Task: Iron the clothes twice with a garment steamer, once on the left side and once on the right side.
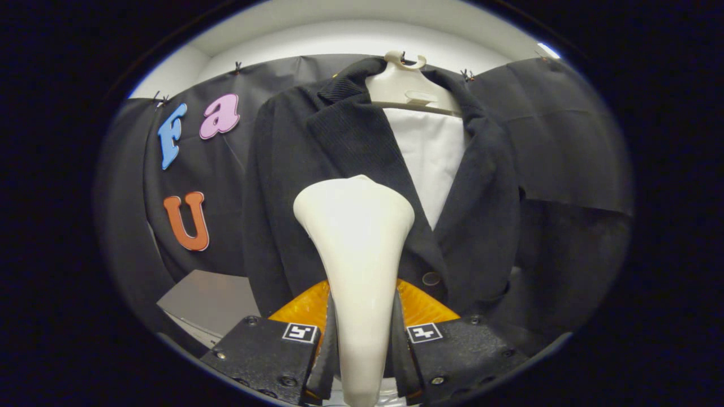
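A dark jacket hangs on a cream hanger against the booth wall, with a white lining showing between its lapels. A cream garment steamer rises between my fingers, its wide head up against the jacket's left front near the lapel. My gripper is shut on the steamer's narrow handle, one finger pressing each side. An orange translucent part of the steamer shows behind the handle, just above the fingers. A dark button sits on the jacket right of the steamer.
A grey flat surface, like a table or box top, lies low to the left of the jacket. Black cloth covers the wall on both sides. The white ceiling is above.
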A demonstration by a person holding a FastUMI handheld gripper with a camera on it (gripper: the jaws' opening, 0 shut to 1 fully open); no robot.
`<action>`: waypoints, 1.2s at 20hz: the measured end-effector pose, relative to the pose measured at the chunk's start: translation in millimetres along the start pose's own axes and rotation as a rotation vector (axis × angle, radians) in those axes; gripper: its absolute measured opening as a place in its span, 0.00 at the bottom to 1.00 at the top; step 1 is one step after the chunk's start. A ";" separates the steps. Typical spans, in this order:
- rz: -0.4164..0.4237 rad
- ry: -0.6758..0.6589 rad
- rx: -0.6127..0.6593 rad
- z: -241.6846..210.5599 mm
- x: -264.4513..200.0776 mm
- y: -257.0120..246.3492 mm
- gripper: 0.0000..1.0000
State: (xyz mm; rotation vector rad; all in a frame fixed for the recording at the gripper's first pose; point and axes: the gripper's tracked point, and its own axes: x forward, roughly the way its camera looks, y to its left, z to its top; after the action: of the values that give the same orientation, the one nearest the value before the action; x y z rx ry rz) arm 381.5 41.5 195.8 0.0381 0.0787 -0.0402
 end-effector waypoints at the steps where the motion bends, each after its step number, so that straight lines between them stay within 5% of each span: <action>1: -0.002 0.006 -0.001 -3.7 0.0 -1.1 0.44; 24: -0.035 0.206 -0.003 -127.4 15.5 -31.2 0.44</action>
State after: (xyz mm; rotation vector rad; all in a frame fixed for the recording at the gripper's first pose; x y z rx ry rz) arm 385.7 14.7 66.5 0.0381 0.2850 -0.0711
